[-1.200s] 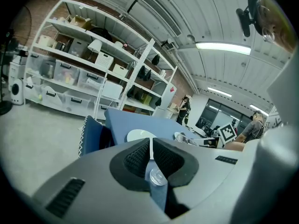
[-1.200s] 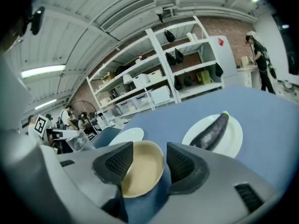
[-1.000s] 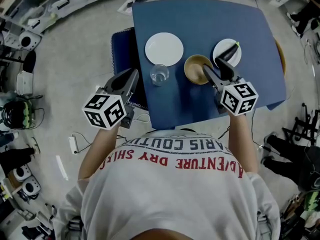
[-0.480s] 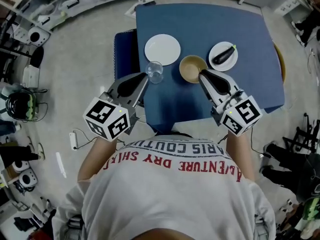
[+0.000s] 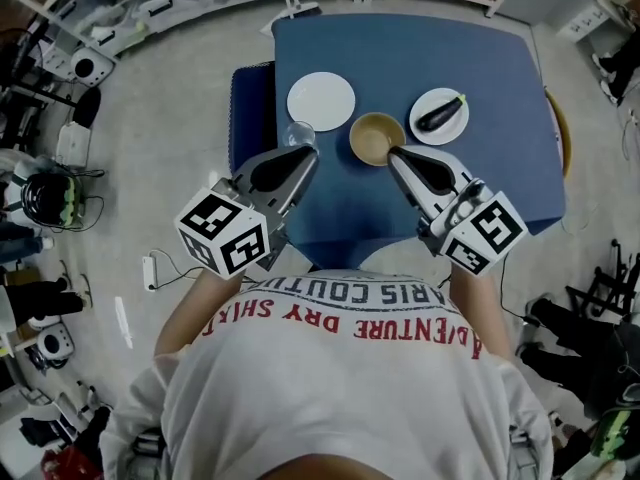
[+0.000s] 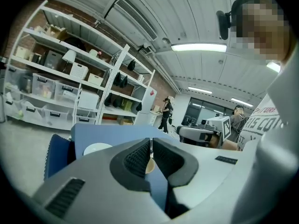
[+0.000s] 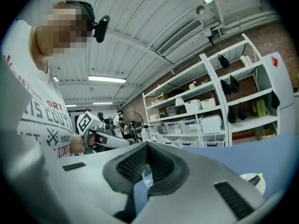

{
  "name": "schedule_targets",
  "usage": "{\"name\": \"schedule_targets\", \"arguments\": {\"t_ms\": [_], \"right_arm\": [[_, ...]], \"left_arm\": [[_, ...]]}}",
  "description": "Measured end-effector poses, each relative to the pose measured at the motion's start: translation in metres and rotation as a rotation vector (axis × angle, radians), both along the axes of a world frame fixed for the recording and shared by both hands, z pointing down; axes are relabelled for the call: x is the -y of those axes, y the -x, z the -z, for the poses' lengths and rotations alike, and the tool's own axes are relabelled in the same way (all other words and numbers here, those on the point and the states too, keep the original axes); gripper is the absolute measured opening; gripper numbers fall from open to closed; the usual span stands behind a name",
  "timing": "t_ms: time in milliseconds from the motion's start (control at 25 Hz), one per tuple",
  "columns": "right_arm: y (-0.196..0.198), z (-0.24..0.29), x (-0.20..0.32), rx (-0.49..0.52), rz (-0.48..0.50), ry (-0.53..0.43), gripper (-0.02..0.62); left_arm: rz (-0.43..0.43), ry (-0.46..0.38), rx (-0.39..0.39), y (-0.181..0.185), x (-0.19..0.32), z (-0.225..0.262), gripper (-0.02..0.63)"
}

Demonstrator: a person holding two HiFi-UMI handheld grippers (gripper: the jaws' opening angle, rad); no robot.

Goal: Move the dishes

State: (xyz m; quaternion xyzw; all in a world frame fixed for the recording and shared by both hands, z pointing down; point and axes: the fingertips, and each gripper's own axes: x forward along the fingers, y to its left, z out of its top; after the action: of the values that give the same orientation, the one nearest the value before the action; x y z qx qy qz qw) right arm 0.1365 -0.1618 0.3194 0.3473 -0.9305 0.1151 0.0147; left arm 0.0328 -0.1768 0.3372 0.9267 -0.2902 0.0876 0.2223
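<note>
Both tools have drawn back toward the person and lifted clear of the dishes. The right tool (image 5: 391,153), whose jaws stood spread at the near rim of the tan round bowl (image 5: 377,138) a second ago, has just closed them on nothing and hangs just on the person's side of that bowl. The left tool (image 5: 311,152), jaws pressed together and empty, has swung in from over the grey floor (image 5: 170,158) to the bowl's left, where its tip hides part of the clear drinking glass (image 5: 297,131). Left of the bowl and a little beyond it lies the large white round plate (image 5: 321,101). To the bowl's right sits the small white plate (image 5: 455,101) carrying a dark aubergine (image 5: 439,114). Beyond the bowl the blue-covered desk (image 5: 480,58) is bare cloth to its far edge. On the near side a bare strip runs between the two tools to the desk's edge. A dark blue padded seat (image 5: 247,108) butts against the desk's left side, past the glass.
</note>
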Motion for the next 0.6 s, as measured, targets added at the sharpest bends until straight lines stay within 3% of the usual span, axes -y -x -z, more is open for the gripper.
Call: {"name": "schedule_targets", "arguments": {"t_ms": [600], "right_arm": [[-0.008, -0.004, -0.020, 0.000, 0.044, 0.000, 0.023]], "left_arm": [[0.040, -0.006, 0.020, -0.015, -0.022, 0.003, 0.041]]}}
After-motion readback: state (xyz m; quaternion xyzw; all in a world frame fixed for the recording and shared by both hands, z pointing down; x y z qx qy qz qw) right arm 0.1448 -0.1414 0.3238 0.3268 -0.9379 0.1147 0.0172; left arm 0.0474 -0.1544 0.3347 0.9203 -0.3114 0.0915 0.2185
